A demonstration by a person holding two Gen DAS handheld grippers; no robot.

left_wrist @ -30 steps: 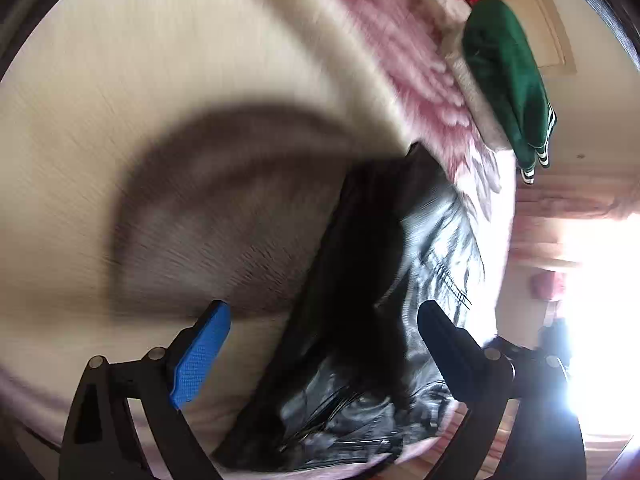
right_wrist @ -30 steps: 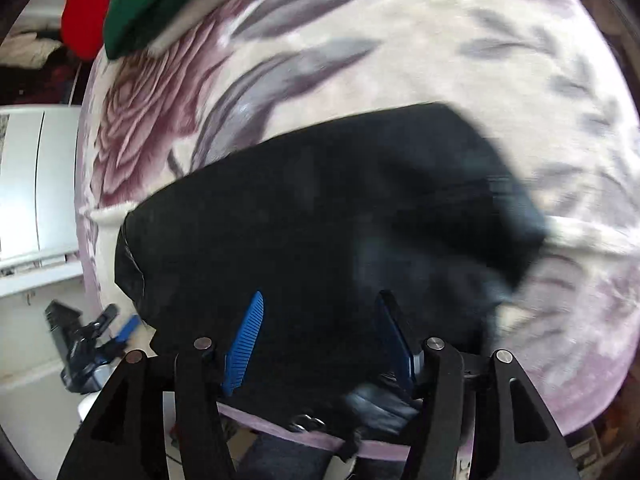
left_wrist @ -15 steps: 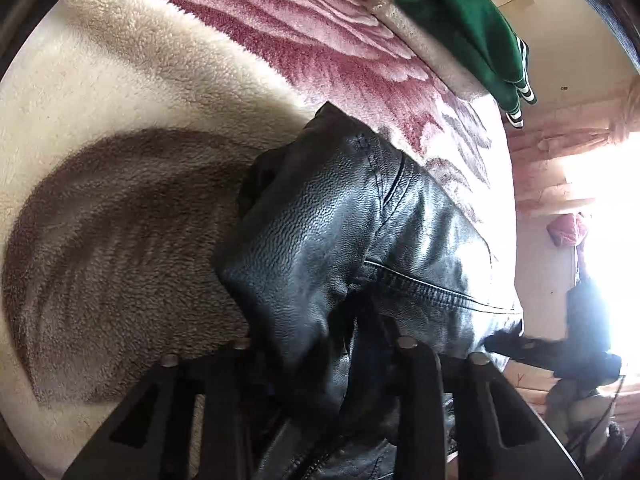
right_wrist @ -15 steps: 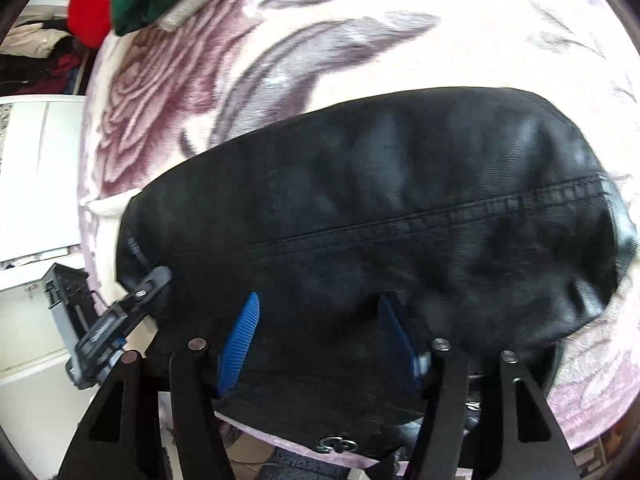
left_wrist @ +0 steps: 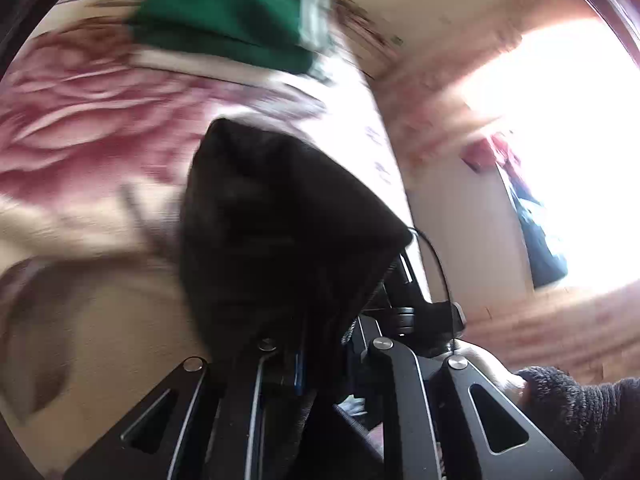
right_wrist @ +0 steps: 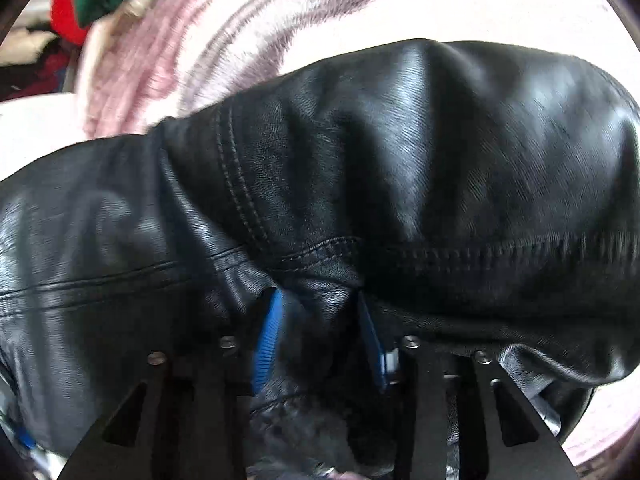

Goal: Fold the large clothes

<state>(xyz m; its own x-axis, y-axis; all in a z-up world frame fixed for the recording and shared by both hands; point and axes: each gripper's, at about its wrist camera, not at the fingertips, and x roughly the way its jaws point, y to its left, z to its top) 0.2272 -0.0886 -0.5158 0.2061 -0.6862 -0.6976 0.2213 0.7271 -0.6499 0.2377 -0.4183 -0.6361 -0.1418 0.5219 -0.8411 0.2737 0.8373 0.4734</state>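
Note:
A black leather jacket [right_wrist: 400,152] lies bunched on a bed with a floral blanket [right_wrist: 360,4]. My right gripper [right_wrist: 320,320] is shut on a fold of the jacket, with leather pinched between its blue pads [right_wrist: 269,332]. In the left wrist view my left gripper [left_wrist: 308,360] is shut on the jacket [left_wrist: 280,224], which drapes up over the fingers and hides the tips. The other gripper's body [left_wrist: 416,308] shows just behind the jacket.
Folded green [left_wrist: 224,28] and red [right_wrist: 66,8] clothes lie at the far end of the bed on the blanket [left_wrist: 80,92]. A bright window [left_wrist: 560,140] and a wall stand to the right. A hand in a dark sleeve [left_wrist: 568,396] is at the lower right.
My left gripper closed on the jacket and lifted it, tilting up toward the green clothes. My right gripper closed from open onto a jacket fold and moved closer in.

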